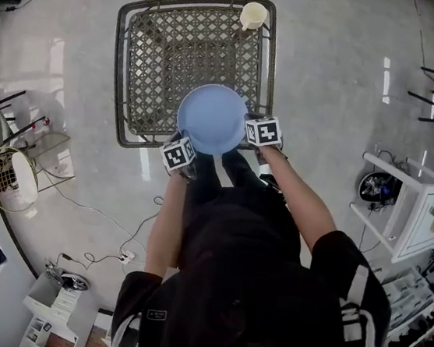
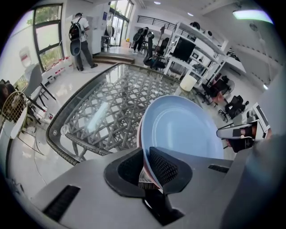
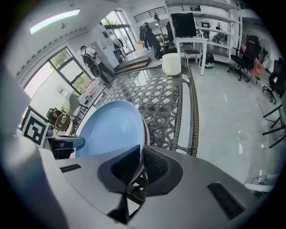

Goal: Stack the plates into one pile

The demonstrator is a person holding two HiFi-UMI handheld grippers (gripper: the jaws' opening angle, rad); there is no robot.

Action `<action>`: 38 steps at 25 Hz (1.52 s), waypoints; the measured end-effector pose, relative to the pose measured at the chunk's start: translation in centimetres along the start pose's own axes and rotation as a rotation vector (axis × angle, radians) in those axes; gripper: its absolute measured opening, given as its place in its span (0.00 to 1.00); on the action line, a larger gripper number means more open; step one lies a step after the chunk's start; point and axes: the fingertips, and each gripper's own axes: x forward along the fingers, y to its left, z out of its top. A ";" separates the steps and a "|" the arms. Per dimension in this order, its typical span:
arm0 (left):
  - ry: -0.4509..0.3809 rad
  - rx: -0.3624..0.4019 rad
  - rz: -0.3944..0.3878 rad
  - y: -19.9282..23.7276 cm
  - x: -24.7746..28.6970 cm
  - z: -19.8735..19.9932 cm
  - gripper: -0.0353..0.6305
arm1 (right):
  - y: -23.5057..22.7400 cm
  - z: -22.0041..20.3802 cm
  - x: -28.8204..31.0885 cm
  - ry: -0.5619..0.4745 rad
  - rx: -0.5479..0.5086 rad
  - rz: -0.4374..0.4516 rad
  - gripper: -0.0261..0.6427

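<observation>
Plates (image 1: 212, 118): held over bench (image 1: 164, 60).
Left tongs (image 2: 147, 167): clamped on 7 o'clock rim.
Right tongs (image 3: 139, 163): clamped on 3 o'clock rim.

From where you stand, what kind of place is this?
Probably an open-plan office or lab: white shelves with a monitor, swivel chairs on a polished floor, and a glass-topped wicker table.
</observation>
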 end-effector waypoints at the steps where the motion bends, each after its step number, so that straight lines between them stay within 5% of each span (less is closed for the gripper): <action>1: 0.008 0.006 -0.002 0.0 0.3 -0.1 0.13 | 0.0 -0.1 0.2 0.006 -0.002 -0.001 0.07; 11: 0.039 0.088 0.022 -0.1 1.0 -0.2 0.15 | -0.7 -0.6 1.2 0.039 -0.026 -0.035 0.07; 16: 0.051 0.109 0.037 0.2 0.7 0.0 0.27 | -0.3 -0.3 0.6 0.016 -0.026 -0.028 0.15; 21: 0.009 0.099 0.062 0.8 -1.0 1.1 0.27 | -0.3 1.4 -1.4 -0.063 -0.051 -0.026 0.17; 24: -0.068 0.065 0.069 0.7 -3.2 2.8 0.25 | 0.2 3.4 -3.4 -0.143 -0.064 -0.005 0.17; 27: -0.164 0.041 0.057 -0.2 -5.8 5.2 0.09 | 0.7 5.3 -5.5 -0.216 -0.067 0.012 0.16; 38: -0.680 0.223 -0.092 -6.8 -21.1 18.1 0.08 | 6.5 11.9 -17.1 -0.555 -0.113 -0.018 0.06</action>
